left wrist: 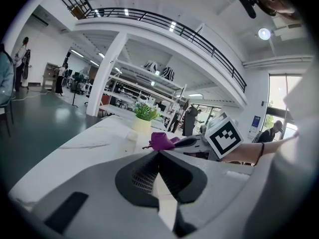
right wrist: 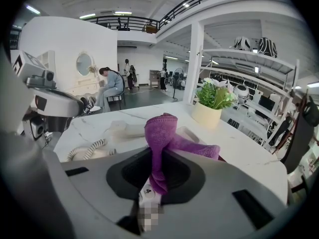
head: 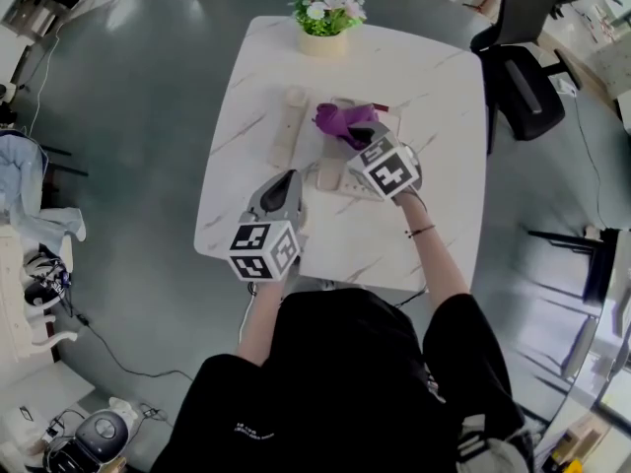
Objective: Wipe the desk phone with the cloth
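Note:
A cream desk phone (head: 333,175) sits mid-table on the white marble table (head: 434,97). Its handset (head: 289,126) lies off the base to the left, joined by a coiled cord (right wrist: 89,150). My right gripper (head: 361,134) hovers over the phone's far end, shut on a bunched purple cloth (head: 338,118) that hangs over the base (right wrist: 189,132). The cloth (right wrist: 163,136) rises from between the jaws in the right gripper view. My left gripper (head: 285,187) is shut and empty, just left of the phone's near end. In the left gripper view the cloth (left wrist: 160,141) shows ahead.
A potted plant (head: 326,16) stands at the table's far edge, beyond the phone. A black office chair (head: 523,77) is off the table's right side. The table's near right part holds nothing. Shelving and people stand far behind in both gripper views.

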A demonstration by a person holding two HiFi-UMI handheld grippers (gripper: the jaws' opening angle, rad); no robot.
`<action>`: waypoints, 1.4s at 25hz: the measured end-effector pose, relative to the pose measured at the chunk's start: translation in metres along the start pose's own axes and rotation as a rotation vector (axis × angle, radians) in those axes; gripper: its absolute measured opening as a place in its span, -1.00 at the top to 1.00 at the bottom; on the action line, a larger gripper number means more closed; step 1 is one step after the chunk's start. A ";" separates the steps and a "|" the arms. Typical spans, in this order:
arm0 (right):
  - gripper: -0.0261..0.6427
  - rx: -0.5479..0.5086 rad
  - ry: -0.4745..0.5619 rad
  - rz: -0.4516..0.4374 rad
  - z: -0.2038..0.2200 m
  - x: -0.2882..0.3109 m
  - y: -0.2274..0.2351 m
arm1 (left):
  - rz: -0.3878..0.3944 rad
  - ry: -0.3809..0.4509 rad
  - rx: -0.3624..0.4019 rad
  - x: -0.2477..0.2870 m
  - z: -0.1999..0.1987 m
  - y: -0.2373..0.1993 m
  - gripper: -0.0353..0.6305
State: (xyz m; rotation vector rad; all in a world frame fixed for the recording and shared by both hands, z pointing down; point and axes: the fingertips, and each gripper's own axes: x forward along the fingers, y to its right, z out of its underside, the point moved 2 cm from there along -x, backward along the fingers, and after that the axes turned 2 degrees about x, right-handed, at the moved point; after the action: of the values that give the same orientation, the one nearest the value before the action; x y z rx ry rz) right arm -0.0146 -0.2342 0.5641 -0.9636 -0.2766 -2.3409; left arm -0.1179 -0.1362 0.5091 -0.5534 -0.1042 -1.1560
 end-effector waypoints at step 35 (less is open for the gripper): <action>0.81 -0.009 -0.041 -0.056 0.021 -0.008 -0.036 | -0.015 0.022 0.008 -0.013 -0.006 0.000 0.90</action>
State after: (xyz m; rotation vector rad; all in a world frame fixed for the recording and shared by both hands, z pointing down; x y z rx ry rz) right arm -0.0195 -0.1932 0.5752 -1.0214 -0.3137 -2.3768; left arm -0.1247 -0.1284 0.4994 -0.5335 -0.0944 -1.1756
